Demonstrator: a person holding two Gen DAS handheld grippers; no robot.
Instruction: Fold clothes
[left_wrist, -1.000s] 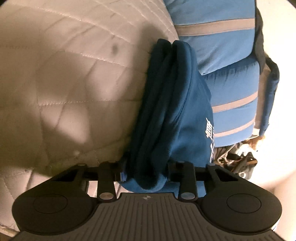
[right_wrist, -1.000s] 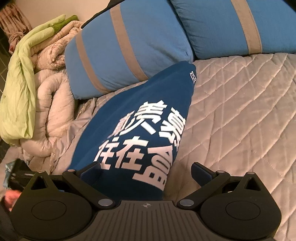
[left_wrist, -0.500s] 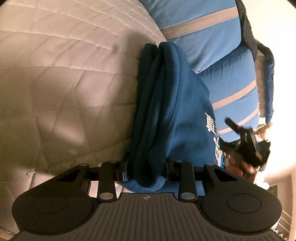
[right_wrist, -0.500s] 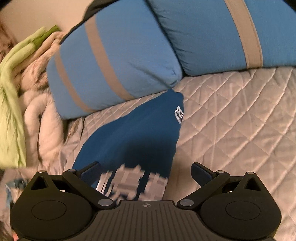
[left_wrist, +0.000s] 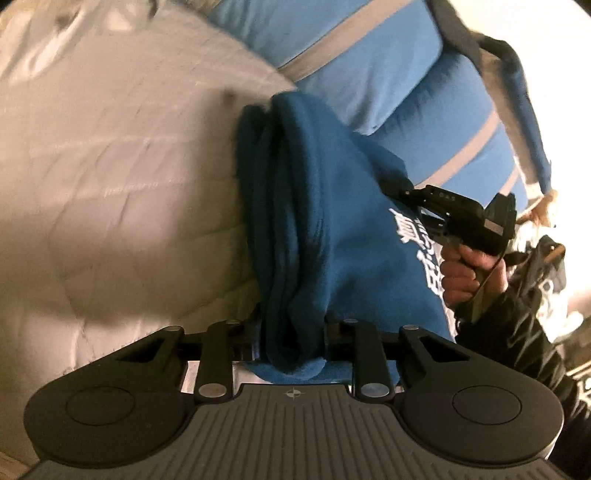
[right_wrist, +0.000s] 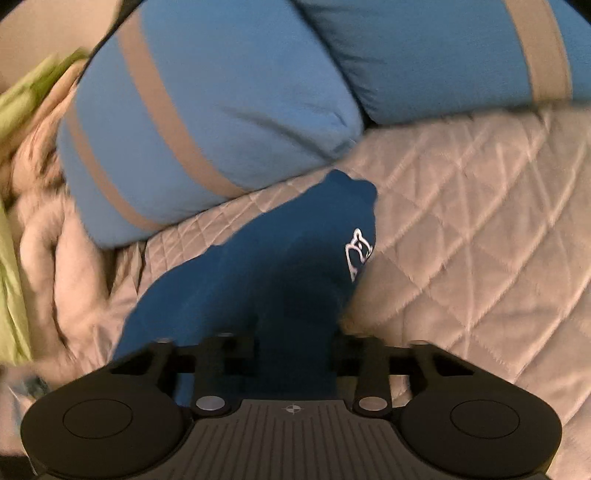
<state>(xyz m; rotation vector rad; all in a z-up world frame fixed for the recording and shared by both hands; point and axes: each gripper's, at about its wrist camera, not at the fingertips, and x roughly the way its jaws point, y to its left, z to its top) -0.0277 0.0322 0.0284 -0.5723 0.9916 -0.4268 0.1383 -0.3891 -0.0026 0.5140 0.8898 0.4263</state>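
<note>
While clamped on a bunched fold of the dark blue garment, left gripper seen at the near end of the cloth, fingers closed against its thick layered edge. Garment draped over the quilted bedspread, far end reaching toward the striped blue pillows. From the left wrist view alone: right gripper pinching the garment's far side beside the white printed lettering, with the person's right hand wrapped round its handle and a dark sleeve behind.

From the right wrist view: right gripper closed on a gathered ridge of the same garment, fingers pressed to either side of the cloth. Small white logo visible on the garment's right edge, not seen from the other camera. Bedspread spread to the right of the garment; pillows just beyond its far tip. To the left of the garment, only here: rumpled beige comforter and a lime-green cloth at the frame edge. Both views blurred.
</note>
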